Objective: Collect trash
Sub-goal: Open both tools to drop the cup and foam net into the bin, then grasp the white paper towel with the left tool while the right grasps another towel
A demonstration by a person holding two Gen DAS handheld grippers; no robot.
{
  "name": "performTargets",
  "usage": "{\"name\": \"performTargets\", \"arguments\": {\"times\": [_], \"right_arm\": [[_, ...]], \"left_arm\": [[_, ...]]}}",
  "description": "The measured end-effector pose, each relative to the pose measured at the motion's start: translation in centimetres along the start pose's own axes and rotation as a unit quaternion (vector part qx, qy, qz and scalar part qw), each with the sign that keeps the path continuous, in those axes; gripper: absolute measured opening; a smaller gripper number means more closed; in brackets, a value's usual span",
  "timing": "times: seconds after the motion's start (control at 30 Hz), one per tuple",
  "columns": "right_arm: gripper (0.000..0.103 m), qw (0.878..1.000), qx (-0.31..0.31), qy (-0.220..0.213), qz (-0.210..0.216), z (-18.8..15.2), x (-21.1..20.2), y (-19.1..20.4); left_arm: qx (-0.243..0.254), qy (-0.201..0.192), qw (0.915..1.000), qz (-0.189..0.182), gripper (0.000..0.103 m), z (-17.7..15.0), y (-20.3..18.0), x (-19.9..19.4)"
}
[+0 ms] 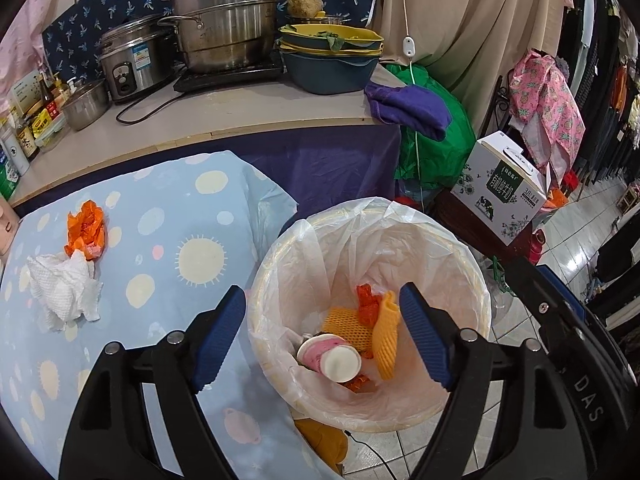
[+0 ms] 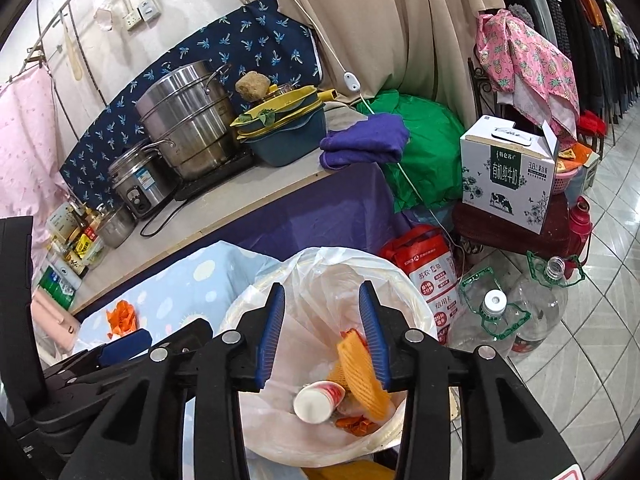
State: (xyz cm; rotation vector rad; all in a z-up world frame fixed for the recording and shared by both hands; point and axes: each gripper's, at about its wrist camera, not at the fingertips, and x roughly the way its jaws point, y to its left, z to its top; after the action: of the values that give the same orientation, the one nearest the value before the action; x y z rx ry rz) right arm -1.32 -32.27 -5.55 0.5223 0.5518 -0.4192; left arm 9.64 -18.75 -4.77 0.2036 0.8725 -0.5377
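Jaws of both grippers stand apart and empty above the lined waste bin: the left gripper is spread wide, the right gripper less so, and nothing is pinched between either pair of pads. Inside the bin lie a paper cup, yellow foam netting and orange scraps. Remaining trash sits on the spotted tablecloth toward the table's left edge, well apart from both grippers: a crumpled white paper towel and, touching its far side, a crumpled orange wrapper. Both pieces are judged very light, soft and compressible, not fragile; the wrapper looks like thin plastic film, though the view is too distorted to be sure. Each is best taken across its bunched centre, where the folds give bulk, not at a loose edge.
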Motion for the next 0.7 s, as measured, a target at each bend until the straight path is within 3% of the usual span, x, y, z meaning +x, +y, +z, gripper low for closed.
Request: {"name": "performTargets", "arguments": {"times": [0.43,0.7], "right_arm": [[0.039,1.0,-0.018,-0.008,0.014,0.3,-1.1,2.7],[0.039,0.998,-0.047,-0.005,0.03,0.0,-1.3,6.6]], "left_arm": [[-0.024,-0.016,0.9996,0.0,0.075,0.2,2.2,-1.8],[-0.054,-0.027,0.9982,0.008,0.075,-0.1,5.9,-3.4]]}}
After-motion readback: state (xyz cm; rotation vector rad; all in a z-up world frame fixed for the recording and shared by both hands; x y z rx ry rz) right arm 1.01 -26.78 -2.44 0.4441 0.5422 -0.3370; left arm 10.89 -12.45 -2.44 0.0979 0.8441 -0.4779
